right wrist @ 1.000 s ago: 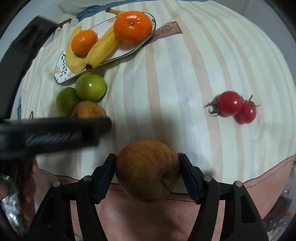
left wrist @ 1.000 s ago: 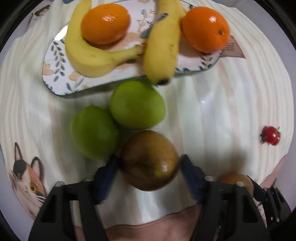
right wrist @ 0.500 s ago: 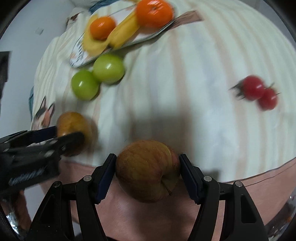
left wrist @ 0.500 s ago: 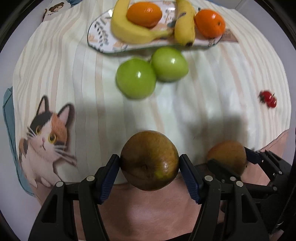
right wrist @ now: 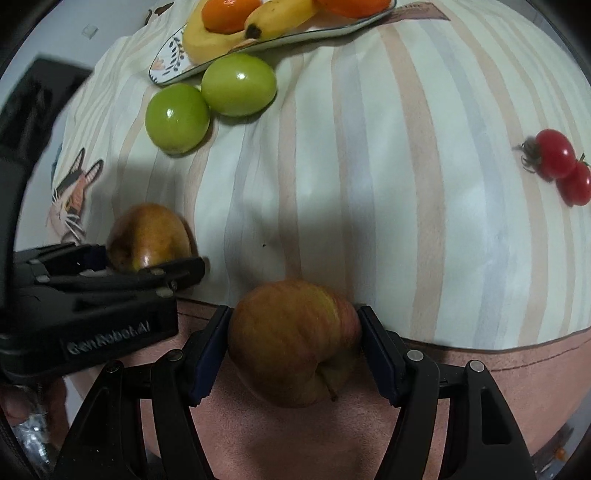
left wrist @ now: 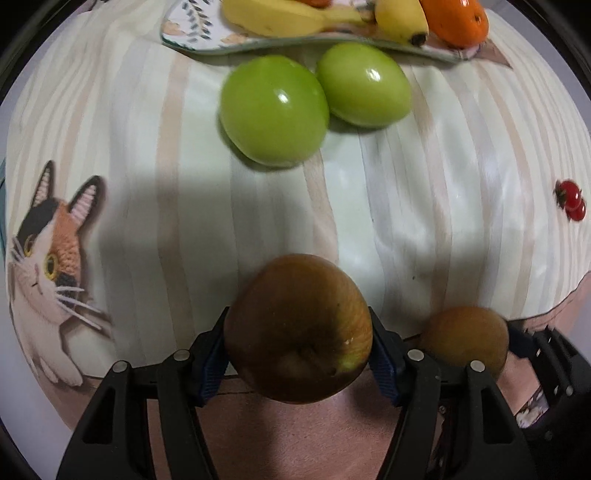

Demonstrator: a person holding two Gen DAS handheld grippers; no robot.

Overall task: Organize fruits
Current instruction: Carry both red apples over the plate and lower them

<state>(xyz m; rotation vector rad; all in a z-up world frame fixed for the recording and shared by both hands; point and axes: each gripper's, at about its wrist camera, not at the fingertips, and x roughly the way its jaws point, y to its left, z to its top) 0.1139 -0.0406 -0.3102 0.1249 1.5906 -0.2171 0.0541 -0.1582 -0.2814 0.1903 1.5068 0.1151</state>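
My left gripper [left wrist: 298, 345] is shut on a dark reddish-brown apple [left wrist: 297, 326], held over the near edge of the striped cloth. My right gripper [right wrist: 294, 347] is shut on a red-yellow apple [right wrist: 293, 341], stem toward the camera. Each held apple shows in the other view: the right one [left wrist: 466, 336] at lower right, the left one [right wrist: 147, 236] at left in the left gripper [right wrist: 122, 269]. Two green apples [left wrist: 273, 110] [left wrist: 364, 83] lie side by side before a leaf-patterned plate [left wrist: 192, 33] with bananas [left wrist: 295, 16] and oranges [left wrist: 456, 18].
Two cherry tomatoes [right wrist: 561, 168] lie at the right of the cloth, also seen small in the left wrist view [left wrist: 570, 199]. A cat picture [left wrist: 48, 251] is printed on the cloth's left. A pink border [right wrist: 517, 354] runs along the cloth's near edge.
The left gripper has pulled its apple back from beside the green apples to the cloth's near edge. Both grippers now sit side by side, closer to the cloth than half a second ago.
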